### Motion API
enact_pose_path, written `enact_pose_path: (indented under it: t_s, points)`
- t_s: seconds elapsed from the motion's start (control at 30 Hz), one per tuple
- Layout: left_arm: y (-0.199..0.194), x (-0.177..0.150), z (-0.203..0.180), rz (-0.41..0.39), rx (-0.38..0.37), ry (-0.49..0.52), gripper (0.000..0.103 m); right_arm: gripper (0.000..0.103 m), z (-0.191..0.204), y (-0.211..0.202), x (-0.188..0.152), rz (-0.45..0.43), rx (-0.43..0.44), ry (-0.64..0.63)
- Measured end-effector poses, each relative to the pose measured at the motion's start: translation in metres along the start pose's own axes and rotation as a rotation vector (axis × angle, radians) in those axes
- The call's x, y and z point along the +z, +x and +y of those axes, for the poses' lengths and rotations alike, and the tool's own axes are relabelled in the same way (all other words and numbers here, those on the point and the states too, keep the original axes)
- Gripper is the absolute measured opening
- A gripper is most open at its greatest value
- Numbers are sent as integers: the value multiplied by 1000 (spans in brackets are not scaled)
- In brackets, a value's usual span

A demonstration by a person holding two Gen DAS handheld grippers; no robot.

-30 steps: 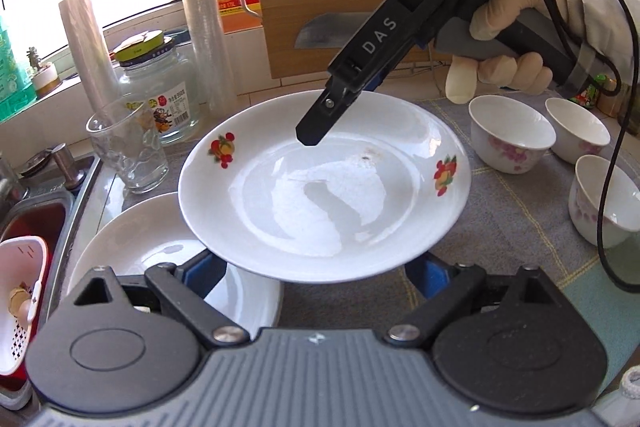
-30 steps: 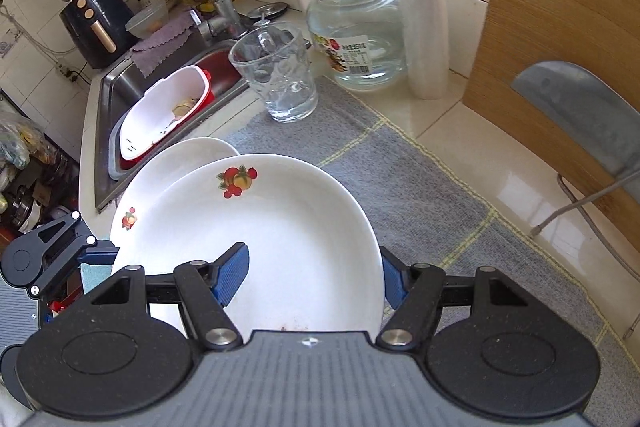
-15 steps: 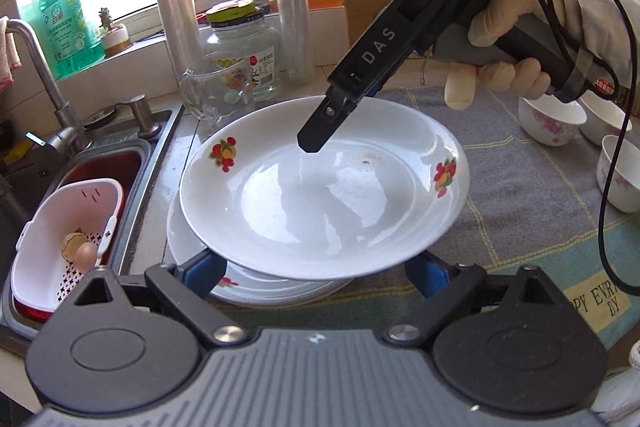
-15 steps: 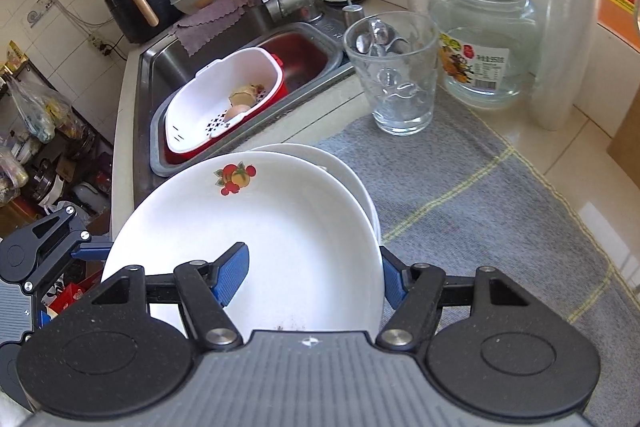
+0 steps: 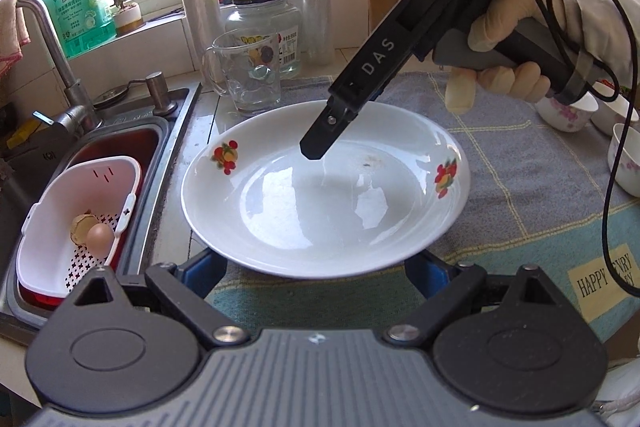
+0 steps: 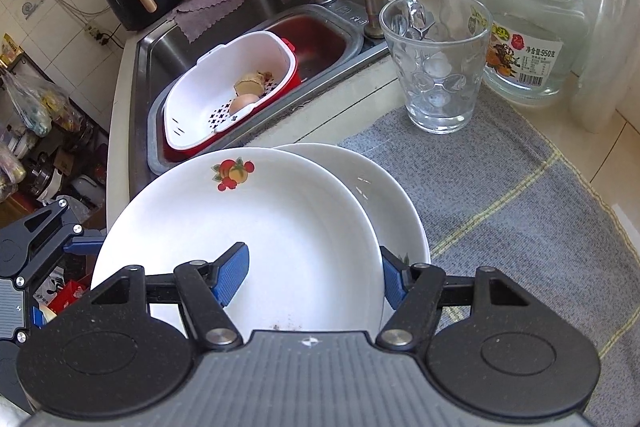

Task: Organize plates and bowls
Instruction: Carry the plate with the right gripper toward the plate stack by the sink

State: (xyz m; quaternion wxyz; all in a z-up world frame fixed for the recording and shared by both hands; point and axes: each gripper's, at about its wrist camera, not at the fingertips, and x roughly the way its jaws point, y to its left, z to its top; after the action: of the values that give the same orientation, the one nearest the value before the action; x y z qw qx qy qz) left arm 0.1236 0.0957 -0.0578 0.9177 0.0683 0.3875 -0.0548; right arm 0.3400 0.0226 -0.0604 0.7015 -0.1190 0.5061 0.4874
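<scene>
A white plate with fruit decals (image 5: 320,203) (image 6: 256,239) is held between both grippers. My left gripper (image 5: 316,263) has its blue pads spread wide under the plate's near rim. My right gripper (image 6: 314,275) has its jaws open, one blue finger (image 6: 230,277) inside the plate and the other (image 6: 392,285) beyond its rim; it also shows in the left wrist view (image 5: 320,143), reaching down into the plate. A second white plate (image 6: 384,203) lies underneath on the grey mat, offset to the right. Small floral bowls (image 5: 568,111) stand at the right.
A glass cup (image 6: 436,63) and a glass jar (image 6: 528,35) stand behind the plates. The sink (image 6: 320,43) at the left holds a white colander basket (image 6: 224,95) with eggshell. Plastic rolls, a soap bottle and an oil bottle line the windowsill.
The held plate moved left towards the sink and lower, over the second plate, which is now almost hidden in the left view. Both grippers moved with it.
</scene>
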Motion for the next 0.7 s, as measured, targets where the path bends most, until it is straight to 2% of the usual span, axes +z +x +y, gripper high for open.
enact_pose_path:
  t_s: [0.37, 0.7]
  points:
    - [4, -4, 5, 23, -25, 5, 95, 73, -1, 10, -6, 37, -27, 12]
    - [8, -4, 7, 20, -51, 4, 95, 73, -5, -1, -13, 28, -41, 38]
